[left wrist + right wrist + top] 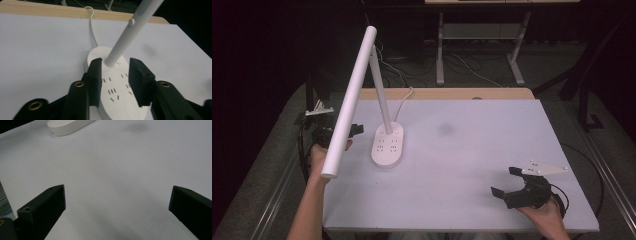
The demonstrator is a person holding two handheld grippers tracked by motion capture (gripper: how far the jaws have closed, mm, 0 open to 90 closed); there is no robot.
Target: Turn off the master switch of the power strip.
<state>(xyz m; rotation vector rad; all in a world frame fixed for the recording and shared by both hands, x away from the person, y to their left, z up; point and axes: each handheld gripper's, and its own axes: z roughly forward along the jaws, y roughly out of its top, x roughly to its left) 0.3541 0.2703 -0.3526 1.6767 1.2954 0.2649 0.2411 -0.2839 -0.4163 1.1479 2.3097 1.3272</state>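
A white table top (472,165) covers most of the high view, with a strip of bare wood (447,93) along its far edge and a faint dark smudge (445,129) near the middle.

A white desk lamp (362,90) stands on the left half of the table. Its long tube head slants from upper right down toward the near left, passing over the person's left hand. A thinner stem rises from the far end of the oval base (387,145). The base carries several groups of socket slots on its upper face. A white cord (404,100) leaves the far end of the base and runs over the wooden edge.

The left gripper (343,131) is held at the table's left edge, pointing toward the lamp base; much of it is hidden behind the lamp head in the high view. In the left gripper view its jaws stand apart, one on each side of the base (117,92) and just short of the stem (125,40); whether either jaw touches the base cannot be told, and they grasp nothing.

The right gripper (506,181) sits near the table's near right corner, held by the person's right hand (544,215), with a grey three-cornered plate (544,169) on top. Its jaws are spread wide and hold nothing. In the right gripper view the bare table (112,170) lies between them, with the end of the lamp base (67,126) well beyond.
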